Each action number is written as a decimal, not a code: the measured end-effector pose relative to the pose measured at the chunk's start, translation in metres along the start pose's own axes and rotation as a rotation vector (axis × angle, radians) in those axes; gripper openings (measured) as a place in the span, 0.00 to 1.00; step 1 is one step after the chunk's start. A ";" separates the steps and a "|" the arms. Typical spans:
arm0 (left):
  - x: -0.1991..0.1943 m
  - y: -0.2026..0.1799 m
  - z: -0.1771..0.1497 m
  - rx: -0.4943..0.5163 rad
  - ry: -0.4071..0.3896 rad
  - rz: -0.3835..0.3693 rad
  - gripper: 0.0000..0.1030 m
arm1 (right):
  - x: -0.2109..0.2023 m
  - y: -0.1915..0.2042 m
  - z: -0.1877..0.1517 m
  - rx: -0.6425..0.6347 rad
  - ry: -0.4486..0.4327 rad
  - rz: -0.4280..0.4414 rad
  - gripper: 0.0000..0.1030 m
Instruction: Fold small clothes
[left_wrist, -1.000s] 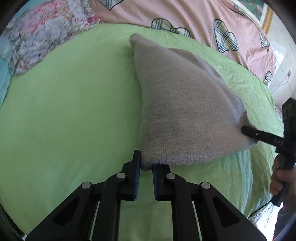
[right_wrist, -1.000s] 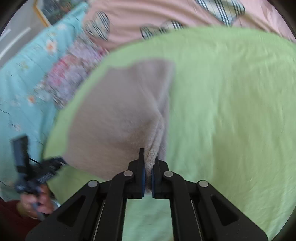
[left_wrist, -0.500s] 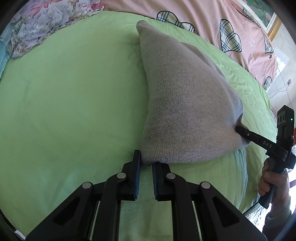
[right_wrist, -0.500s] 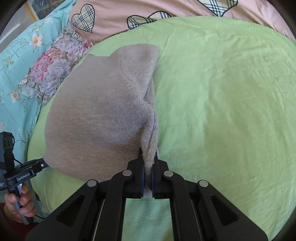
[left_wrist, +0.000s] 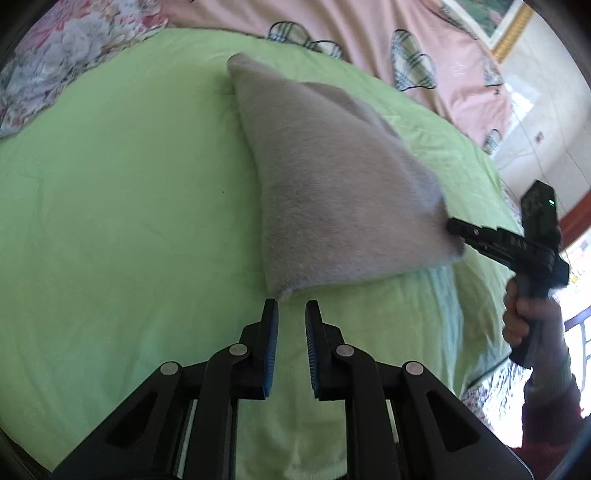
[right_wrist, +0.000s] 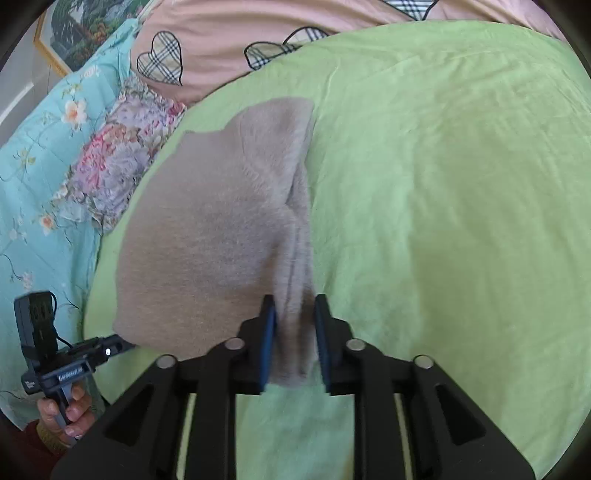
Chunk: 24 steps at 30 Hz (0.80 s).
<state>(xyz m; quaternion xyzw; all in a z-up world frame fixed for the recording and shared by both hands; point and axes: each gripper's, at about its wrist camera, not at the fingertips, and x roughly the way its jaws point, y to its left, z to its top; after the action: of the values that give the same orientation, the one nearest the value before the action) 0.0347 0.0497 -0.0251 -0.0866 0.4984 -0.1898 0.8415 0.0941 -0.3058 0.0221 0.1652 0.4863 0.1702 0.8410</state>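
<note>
A grey knitted garment (left_wrist: 332, 177) lies folded on the green sheet (left_wrist: 129, 203). In the left wrist view my left gripper (left_wrist: 291, 314) is open, just short of the garment's near corner and not touching it. In the right wrist view my right gripper (right_wrist: 293, 314) is open, its jaws standing on either side of the garment's folded edge (right_wrist: 295, 295). The right gripper also shows in the left wrist view (left_wrist: 454, 227), at the garment's right corner. The left gripper shows in the right wrist view (right_wrist: 118, 345).
A pink quilt with plaid hearts (right_wrist: 221, 40) lies beyond the green sheet. A floral pillow (right_wrist: 110, 166) and a turquoise floral cover (right_wrist: 33, 147) lie to the left. The bed's edge and a bright window (left_wrist: 576, 306) are on the right.
Both grippers have opened and let go of the garment. The left gripper has drawn back a little from its corner. The garment has settled on the sheet.
</note>
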 end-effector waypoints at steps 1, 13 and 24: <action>-0.007 0.000 0.001 0.006 -0.010 -0.011 0.14 | -0.006 -0.003 0.003 0.027 -0.014 0.024 0.28; -0.001 -0.013 0.070 -0.006 -0.111 -0.037 0.18 | 0.045 -0.007 0.077 0.183 -0.026 0.175 0.49; 0.018 -0.019 0.091 0.046 -0.118 -0.051 0.18 | 0.067 0.013 0.105 0.017 -0.010 0.043 0.08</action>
<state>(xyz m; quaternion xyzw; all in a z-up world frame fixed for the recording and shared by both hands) 0.1170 0.0211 0.0108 -0.0908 0.4411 -0.2171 0.8660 0.2156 -0.2760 0.0260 0.1838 0.4799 0.1831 0.8381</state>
